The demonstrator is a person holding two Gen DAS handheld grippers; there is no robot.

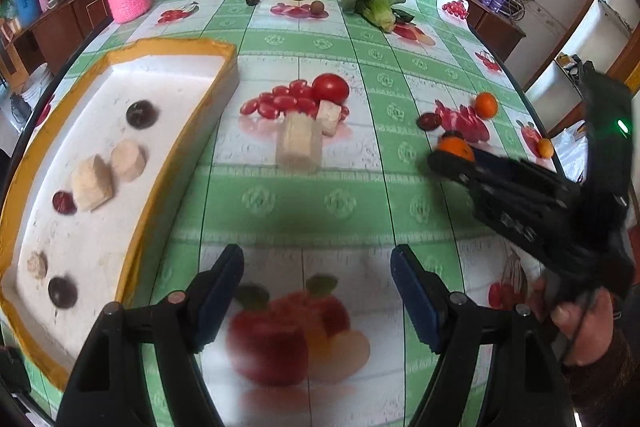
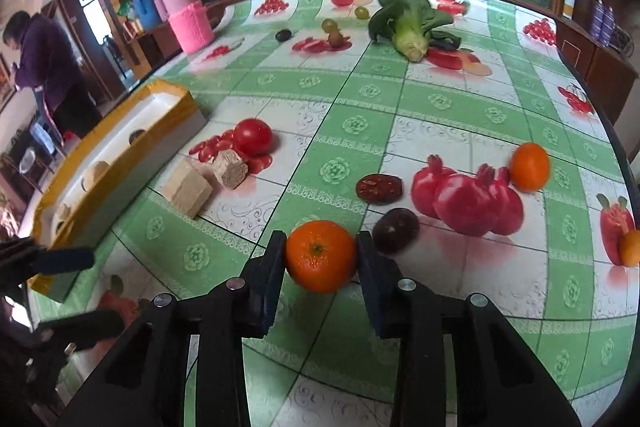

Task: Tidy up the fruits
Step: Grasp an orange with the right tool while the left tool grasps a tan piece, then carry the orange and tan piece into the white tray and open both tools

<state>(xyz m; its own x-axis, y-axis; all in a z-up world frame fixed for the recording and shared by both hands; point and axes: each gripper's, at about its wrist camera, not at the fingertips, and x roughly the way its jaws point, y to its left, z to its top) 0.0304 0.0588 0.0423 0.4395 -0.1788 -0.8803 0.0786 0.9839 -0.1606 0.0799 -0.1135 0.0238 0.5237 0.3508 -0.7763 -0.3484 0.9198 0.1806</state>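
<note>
Right wrist view: the right gripper [image 2: 320, 259] pinches an orange [image 2: 320, 255] between both pads, low over the tablecloth [image 2: 360, 99], a dark plum [image 2: 396, 230] just beside it and a red date [image 2: 379, 189] beyond. Two more oranges [image 2: 530, 166] lie near the table's right edge. Open cloth stretches ahead. Left gripper [image 1: 316, 291] is spread and empty beside the yellow-rimmed tray [image 1: 176, 47], which holds four dark fruits and three pale blocks.
</note>
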